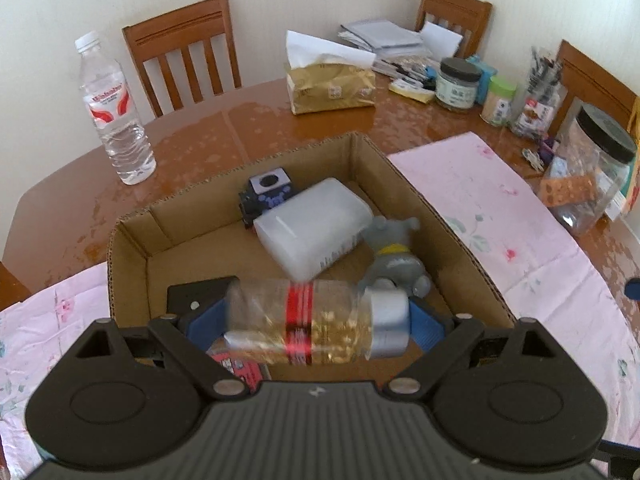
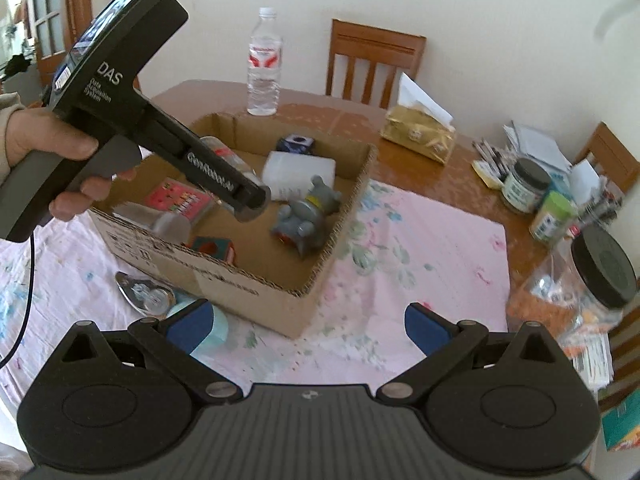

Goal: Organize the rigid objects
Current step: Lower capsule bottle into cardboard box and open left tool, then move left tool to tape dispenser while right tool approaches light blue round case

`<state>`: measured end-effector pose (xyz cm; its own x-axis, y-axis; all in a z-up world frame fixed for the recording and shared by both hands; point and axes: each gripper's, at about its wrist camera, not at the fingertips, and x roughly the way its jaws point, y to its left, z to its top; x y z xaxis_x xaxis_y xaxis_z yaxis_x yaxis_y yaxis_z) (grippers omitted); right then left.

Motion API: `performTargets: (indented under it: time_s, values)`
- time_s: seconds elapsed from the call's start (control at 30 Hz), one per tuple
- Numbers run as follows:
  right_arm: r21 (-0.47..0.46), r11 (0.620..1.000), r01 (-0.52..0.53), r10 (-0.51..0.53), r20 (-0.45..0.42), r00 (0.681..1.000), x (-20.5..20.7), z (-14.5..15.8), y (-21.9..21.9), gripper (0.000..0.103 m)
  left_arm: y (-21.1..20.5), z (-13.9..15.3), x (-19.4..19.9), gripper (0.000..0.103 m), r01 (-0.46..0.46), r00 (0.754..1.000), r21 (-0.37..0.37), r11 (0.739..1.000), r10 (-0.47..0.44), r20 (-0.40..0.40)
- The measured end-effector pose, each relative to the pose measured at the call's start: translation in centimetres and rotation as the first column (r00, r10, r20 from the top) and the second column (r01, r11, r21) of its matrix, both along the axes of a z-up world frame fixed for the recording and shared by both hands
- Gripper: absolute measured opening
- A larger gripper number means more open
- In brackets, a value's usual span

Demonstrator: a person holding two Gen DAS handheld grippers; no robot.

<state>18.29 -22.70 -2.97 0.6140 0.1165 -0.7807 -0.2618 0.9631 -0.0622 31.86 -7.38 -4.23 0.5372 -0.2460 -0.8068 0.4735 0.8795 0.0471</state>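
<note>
My left gripper is shut on a clear bottle with a red band and a silver cap, held sideways over the near part of an open cardboard box. In the box lie a white plastic container, a grey toy figure, a dark cube and a pink card. In the right wrist view the left gripper's body reaches into the box from the left. My right gripper is open and empty, above the pink cloth in front of the box.
A water bottle stands behind the box, a gold tissue pack further back. Jars and clutter line the right table edge, with a large black-lidded jar. A metal spoon-like object and a light-blue item lie by the box's near corner.
</note>
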Motion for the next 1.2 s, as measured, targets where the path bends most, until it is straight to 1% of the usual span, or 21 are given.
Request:
performTargets:
  time_s: [0.2, 0.3, 0.37, 0.5, 0.73, 0.87, 1.03, 1.2]
  values:
    - [0.020, 1.000, 0.003, -0.003, 0.003, 1.000, 0.2, 0.0, 0.0, 0.103, 1.2, 1.7, -0.3, 0.097, -0.038, 0.999, -0.044, 0.998, 0.039, 0.034]
    - [0.017, 1.000, -0.005, 0.005, 0.002, 1.000, 0.2, -0.2, 0.4, 0.103, 2.2, 2.9, -1.4, 0.100, -0.052, 0.996, -0.062, 0.997, 0.056, 0.069]
    - [0.011, 1.000, -0.008, 0.008, -0.002, 1.000, 0.2, -0.4, 0.6, 0.103, 3.0, 3.4, -2.2, 0.100, -0.069, 0.993, -0.077, 0.995, 0.076, 0.093]
    - [0.004, 1.000, -0.008, 0.008, -0.018, 1.000, 0.2, -1.0, 1.0, 0.103, 4.9, 3.7, -3.9, 0.100, -0.108, 0.988, -0.082, 0.991, 0.116, 0.101]
    - [0.006, 1.000, 0.019, -0.019, -0.055, 0.998, 0.5, -2.6, 2.2, 0.103, 8.6, 2.6, -7.6, 0.100, -0.199, 0.976, -0.074, 0.977, 0.204, 0.070]
    - [0.016, 0.999, 0.047, -0.045, -0.081, 0.996, 0.5, -3.6, 2.8, 0.103, 10.3, 0.8, -9.7, 0.100, -0.271, 0.961, -0.064, 0.961, 0.273, 0.040]
    - [0.009, 0.998, 0.055, -0.054, -0.106, 0.993, 0.4, -4.7, 4.0, 0.103, 11.5, -1.4, -11.1, 0.100, -0.316, 0.949, -0.054, 0.947, 0.316, -0.016]
    - [0.009, 0.997, 0.077, -0.075, -0.115, 0.990, 0.6, -5.3, 5.3, 0.103, 12.5, -2.2, -11.7, 0.100, -0.339, 0.941, -0.021, 0.940, 0.339, -0.006]
